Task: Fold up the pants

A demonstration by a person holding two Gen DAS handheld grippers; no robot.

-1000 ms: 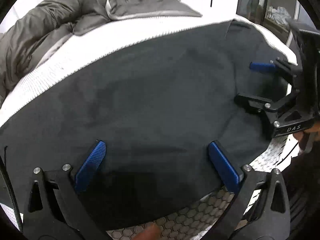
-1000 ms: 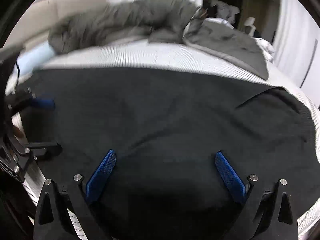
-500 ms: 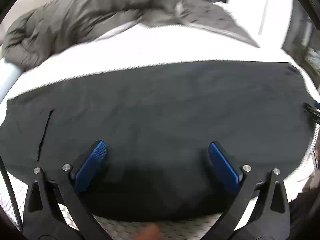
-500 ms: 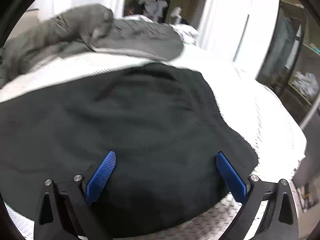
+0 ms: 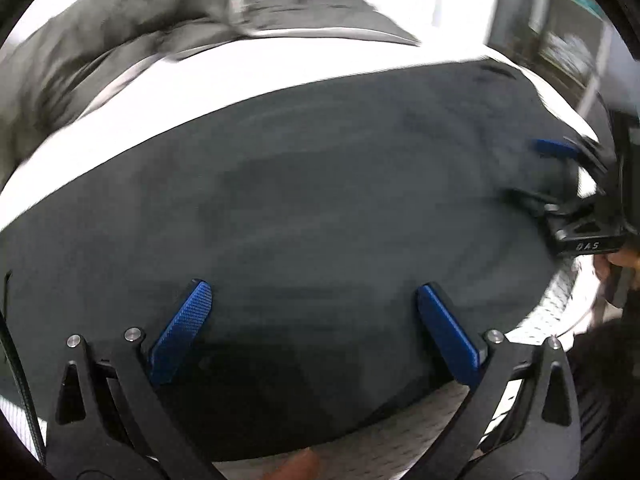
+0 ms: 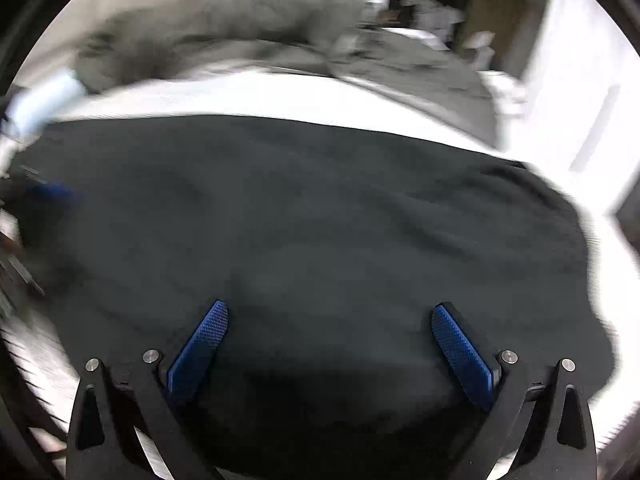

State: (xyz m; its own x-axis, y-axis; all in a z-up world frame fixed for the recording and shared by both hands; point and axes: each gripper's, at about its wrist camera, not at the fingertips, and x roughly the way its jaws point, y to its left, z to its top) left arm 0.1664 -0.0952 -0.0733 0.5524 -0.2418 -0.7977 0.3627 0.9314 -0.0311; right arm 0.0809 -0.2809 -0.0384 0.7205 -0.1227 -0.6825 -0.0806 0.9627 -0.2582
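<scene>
The black pants [image 5: 320, 208] lie flat on the white bed [image 5: 168, 112]. The left gripper [image 5: 312, 300] and the right gripper [image 6: 328, 320] hover wide, empty; grabbing one layer could bunch the fold.

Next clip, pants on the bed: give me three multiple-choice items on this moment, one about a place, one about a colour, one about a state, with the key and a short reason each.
1. Where does the grey duvet lie?
A. Bunched on the bed beyond the pants
B. Folded over the pants
C. On the floor

2. What colour are the left gripper's finger pads?
A. Red
B. Blue
C. Yellow

3. How do both grippers stand?
A. Both shut on cloth
B. One open, one shut
C. Both open, holding nothing

Key: A, white sheet separates it from the black pants; B, both pads show textured blue; C, the left gripper and right gripper each have fingers spread wide over the pants.
</scene>
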